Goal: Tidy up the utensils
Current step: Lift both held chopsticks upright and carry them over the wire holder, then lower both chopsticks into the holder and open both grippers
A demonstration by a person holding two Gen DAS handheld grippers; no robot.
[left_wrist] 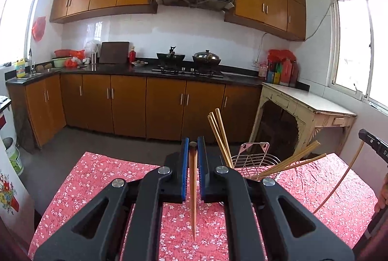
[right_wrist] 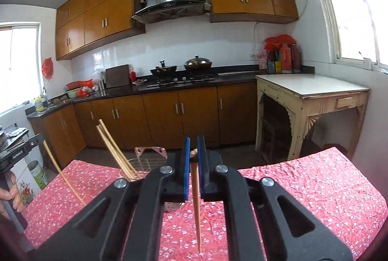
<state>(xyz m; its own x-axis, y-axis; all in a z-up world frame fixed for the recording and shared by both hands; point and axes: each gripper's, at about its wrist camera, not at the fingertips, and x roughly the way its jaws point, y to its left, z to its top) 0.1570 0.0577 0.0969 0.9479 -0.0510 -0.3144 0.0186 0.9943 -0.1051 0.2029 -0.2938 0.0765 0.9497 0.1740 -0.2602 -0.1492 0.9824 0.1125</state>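
My left gripper (left_wrist: 193, 147) is shut on a wooden chopstick (left_wrist: 193, 190) held upright, its thin end pointing down over the red floral tablecloth (left_wrist: 101, 178). My right gripper (right_wrist: 193, 150) is shut on another chopstick (right_wrist: 197, 202), also hanging point down. A wire utensil holder (left_wrist: 254, 160) stands on the table just right of the left gripper, with several chopsticks (left_wrist: 219, 134) leaning in it. In the right wrist view the holder (right_wrist: 150, 159) is left of the right gripper, partly hidden behind it. The other gripper's chopstick shows at each view's edge.
The table's far edge drops to a grey floor (left_wrist: 72, 142). Brown kitchen cabinets (left_wrist: 128, 105) and a stove with two woks (left_wrist: 189, 58) lie beyond. A cream side table (left_wrist: 308, 103) stands at the right. A hand (right_wrist: 9, 190) holds the left gripper's handle.
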